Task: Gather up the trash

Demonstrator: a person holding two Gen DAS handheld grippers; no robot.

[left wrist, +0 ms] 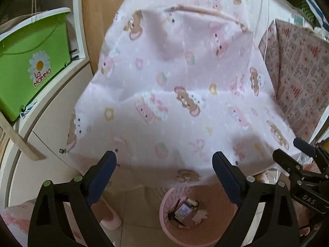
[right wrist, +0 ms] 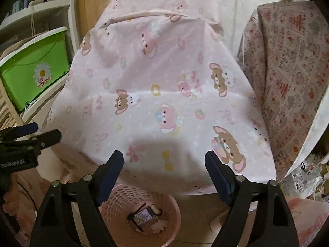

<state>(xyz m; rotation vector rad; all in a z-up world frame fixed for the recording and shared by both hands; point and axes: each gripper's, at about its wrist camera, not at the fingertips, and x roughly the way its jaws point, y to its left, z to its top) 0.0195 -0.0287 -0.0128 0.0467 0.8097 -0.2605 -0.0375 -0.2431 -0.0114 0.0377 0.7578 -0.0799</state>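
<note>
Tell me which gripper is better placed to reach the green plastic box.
Probably left. The left gripper is open and empty, nearer the green plastic box; the right gripper, also open, sits on its far side.

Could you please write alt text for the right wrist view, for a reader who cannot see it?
The open, empty right gripper hangs above a pink basket holding a few small scraps, in front of a bed with a pink cartoon sheet. The left gripper shows at the left edge, below a green box.
</note>
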